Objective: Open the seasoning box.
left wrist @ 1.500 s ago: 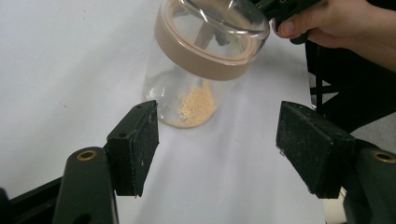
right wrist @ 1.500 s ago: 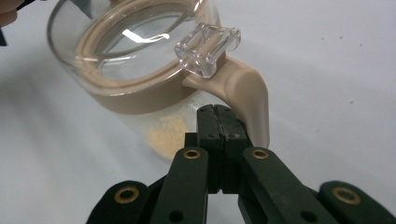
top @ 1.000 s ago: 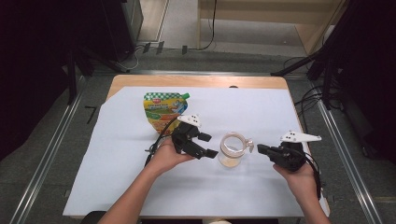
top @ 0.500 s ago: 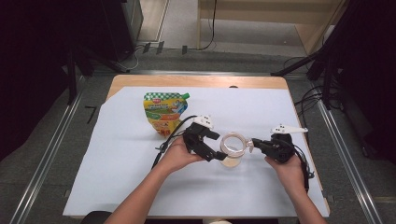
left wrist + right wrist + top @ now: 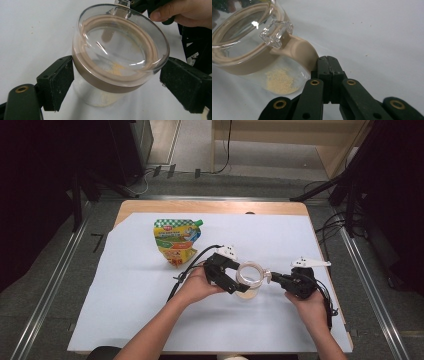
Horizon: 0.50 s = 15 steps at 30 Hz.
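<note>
So the glass jar (image 5: 248, 279) with the tan lid sits mid-table on the white sheet (image 5: 125, 300), right between both tongs. The left tongs (image 5: 239, 279) are spread wide either side of the lid band, having just been opening, pads (image 5: 58, 81) not quite pressing from what I can see. The right tongs (image 5: 270, 277) are clenched on the lid's tan tab (image 5: 303, 53). A little yellowish powder lies in the jar bottom. The jar's base is hard to make out from above. A colourful pouch (image 5: 176, 240) lies well behind, out of the way.

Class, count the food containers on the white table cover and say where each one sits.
2. A colourful pouch lies at the far left; a clear lidded jar stands mid-table between the left claw and right claw.
</note>
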Motion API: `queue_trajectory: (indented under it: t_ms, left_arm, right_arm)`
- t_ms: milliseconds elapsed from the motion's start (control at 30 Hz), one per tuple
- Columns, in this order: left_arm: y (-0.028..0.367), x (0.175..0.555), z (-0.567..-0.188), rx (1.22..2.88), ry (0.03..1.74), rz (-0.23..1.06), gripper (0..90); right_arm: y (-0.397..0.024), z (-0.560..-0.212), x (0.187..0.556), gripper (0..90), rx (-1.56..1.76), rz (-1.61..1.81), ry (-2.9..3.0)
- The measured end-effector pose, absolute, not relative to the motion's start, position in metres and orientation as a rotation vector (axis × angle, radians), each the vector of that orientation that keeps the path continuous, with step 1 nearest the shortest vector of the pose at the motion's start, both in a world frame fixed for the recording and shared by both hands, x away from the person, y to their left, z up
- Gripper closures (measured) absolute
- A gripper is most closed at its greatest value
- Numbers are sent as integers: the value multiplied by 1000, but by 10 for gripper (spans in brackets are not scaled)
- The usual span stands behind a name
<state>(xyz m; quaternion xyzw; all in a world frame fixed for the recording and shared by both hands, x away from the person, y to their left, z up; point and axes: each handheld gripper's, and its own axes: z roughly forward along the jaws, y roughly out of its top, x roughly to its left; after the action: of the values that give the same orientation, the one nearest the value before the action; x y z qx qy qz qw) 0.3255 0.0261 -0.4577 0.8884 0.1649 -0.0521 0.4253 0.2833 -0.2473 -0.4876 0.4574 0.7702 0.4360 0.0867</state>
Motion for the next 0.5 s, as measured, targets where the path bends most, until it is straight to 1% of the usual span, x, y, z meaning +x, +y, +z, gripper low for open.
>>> queue_trajectory:
  t_ms: [267,500]
  left_arm:
    - [21,320,-456,2219,384,-42,122]
    - [15,320,-456,2226,370,-15,107]
  right_arm:
    - [-246,-489,281,900,1380,1279,2296]
    - [-246,-490,279,900,1389,1283,2290]
